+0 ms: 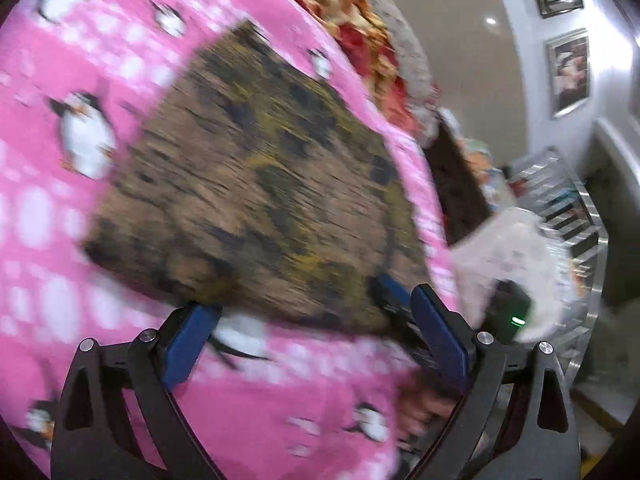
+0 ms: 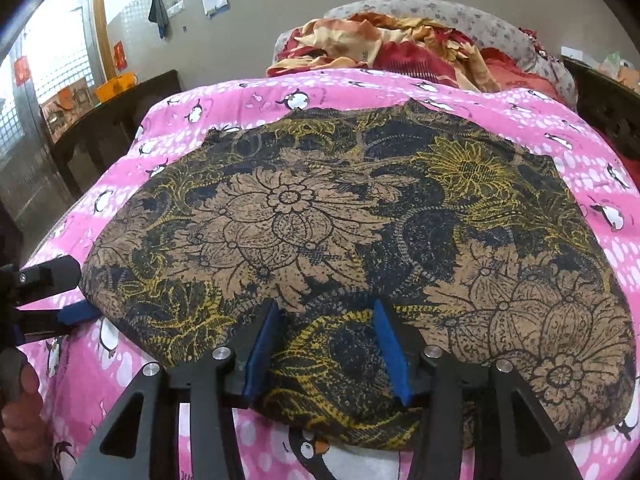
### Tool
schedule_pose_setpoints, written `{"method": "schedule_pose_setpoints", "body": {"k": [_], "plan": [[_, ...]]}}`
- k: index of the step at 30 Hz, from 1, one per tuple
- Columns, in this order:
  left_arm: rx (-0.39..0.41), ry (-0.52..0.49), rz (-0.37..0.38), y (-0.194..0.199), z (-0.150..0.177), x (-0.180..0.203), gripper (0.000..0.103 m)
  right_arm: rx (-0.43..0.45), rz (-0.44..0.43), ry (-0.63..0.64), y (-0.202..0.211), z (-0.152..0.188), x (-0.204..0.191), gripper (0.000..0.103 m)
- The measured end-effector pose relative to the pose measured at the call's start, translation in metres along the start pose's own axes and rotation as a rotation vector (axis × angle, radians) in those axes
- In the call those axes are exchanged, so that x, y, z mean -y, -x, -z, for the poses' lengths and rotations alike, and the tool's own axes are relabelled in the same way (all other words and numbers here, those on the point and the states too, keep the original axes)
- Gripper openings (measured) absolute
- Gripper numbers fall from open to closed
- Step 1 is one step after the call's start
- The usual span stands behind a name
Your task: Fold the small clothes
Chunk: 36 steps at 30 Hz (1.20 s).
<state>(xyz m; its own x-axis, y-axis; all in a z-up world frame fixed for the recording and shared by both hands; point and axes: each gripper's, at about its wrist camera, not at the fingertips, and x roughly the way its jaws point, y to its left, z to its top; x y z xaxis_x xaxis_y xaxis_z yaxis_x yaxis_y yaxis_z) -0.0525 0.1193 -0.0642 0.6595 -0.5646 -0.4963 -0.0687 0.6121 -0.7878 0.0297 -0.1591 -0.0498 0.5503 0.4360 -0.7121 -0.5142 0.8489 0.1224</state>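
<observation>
Brown floral-print cloth garment [image 2: 340, 240] lies flat on the pink penguin-print bedsheet [image 2: 240, 96]; right gripper [image 2: 326, 344] and left gripper [image 1: 312, 320] jaws both wide at its near edge.

I see the brown floral garment [image 2: 340, 232] as thin, matt printed cloth. Under it lies the pink penguin sheet [image 2: 248, 92], soft matt cloth. My right gripper [image 2: 326, 344] has matt black plastic arms, blue rubbery-looking pads [image 2: 262, 354] and shiny metal rivets.
</observation>
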Motion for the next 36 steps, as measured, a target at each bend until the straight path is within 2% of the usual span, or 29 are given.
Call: {"method": "schedule_pose_setpoints", "body": {"k": [2, 4, 5, 8, 10, 12, 13, 15, 17, 19, 20, 21, 22, 23, 24, 26, 31, 33, 34, 36], "plan": [[0.028, -0.037, -0.032, 0.003, -0.009, 0.001, 0.095, 0.001, 0.000, 0.001, 0.001, 0.001, 0.000, 0.048], [0.130, 0.034, -0.060, 0.018, -0.023, -0.016, 0.094, 0.000, 0.002, 0.002, 0.000, 0.001, 0.001, 0.048], [0.147, 0.055, -0.061, 0.021, -0.027, -0.022, 0.090, 0.001, 0.003, 0.004, 0.000, 0.001, 0.001, 0.049], [0.128, 0.057, -0.053, 0.022, -0.032, -0.021, 0.088, 0.001, 0.009, 0.011, -0.002, 0.000, -0.002, 0.049], [0.088, 0.012, -0.036, 0.019, -0.027, -0.012, 0.088, 0.002, 0.008, 0.010, -0.003, 0.000, -0.002, 0.049], [0.081, -0.013, -0.049, 0.021, -0.026, -0.011, 0.086, 0.002, 0.006, 0.009, -0.003, 0.000, -0.002, 0.049], [0.095, 0.002, -0.068, 0.023, -0.028, -0.016, 0.082, 0.001, 0.008, 0.010, -0.003, 0.000, -0.002, 0.049], [0.117, 0.102, -0.085, 0.024, -0.035, -0.034, 0.065, 0.001, 0.009, 0.011, -0.003, 0.000, -0.002, 0.049], [0.113, 0.126, -0.102, 0.022, -0.037, -0.038, 0.060, 0.001, 0.010, 0.014, -0.003, 0.000, -0.003, 0.050], [0.104, 0.100, -0.130, 0.017, -0.034, -0.033, 0.059, -0.002, 0.006, 0.020, -0.003, 0.000, -0.005, 0.056], [0.103, 0.091, -0.137, 0.016, -0.032, -0.032, 0.057, -0.006, 0.005, 0.027, -0.005, 0.000, -0.008, 0.062], [0.106, 0.090, -0.150, 0.016, -0.030, -0.031, 0.049, -0.010, 0.006, 0.033, -0.006, 0.000, -0.009, 0.068], [0.113, 0.100, -0.160, 0.016, -0.029, -0.033, 0.044, -0.018, 0.011, 0.047, -0.007, 0.000, -0.013, 0.071], [0.123, 0.122, -0.169, 0.016, -0.029, -0.037, 0.033, -0.022, 0.016, 0.056, -0.008, 0.000, -0.014, 0.074], [0.139, 0.156, -0.172, 0.018, -0.027, -0.044, 0.029, -0.025, 0.025, 0.063, -0.009, 0.000, -0.016, 0.074], [0.159, 0.175, -0.162, 0.018, -0.027, -0.048, 0.028, -0.030, 0.032, 0.069, -0.009, 0.000, -0.018, 0.075], [0.198, 0.152, -0.204, 0.016, -0.024, -0.043, 0.029, -0.068, 0.016, 0.048, -0.008, -0.007, -0.015, 0.077], [0.201, 0.146, -0.204, 0.016, -0.024, -0.042, 0.028, -0.104, 0.019, 0.034, -0.003, -0.023, -0.017, 0.076], [0.205, 0.133, -0.210, 0.016, -0.024, -0.041, 0.028, -0.094, 0.003, 0.028, 0.004, -0.037, -0.019, 0.076], [0.227, 0.064, -0.261, 0.015, -0.023, -0.032, 0.029, -0.081, -0.006, 0.032, 0.010, -0.062, -0.023, 0.076]]}}
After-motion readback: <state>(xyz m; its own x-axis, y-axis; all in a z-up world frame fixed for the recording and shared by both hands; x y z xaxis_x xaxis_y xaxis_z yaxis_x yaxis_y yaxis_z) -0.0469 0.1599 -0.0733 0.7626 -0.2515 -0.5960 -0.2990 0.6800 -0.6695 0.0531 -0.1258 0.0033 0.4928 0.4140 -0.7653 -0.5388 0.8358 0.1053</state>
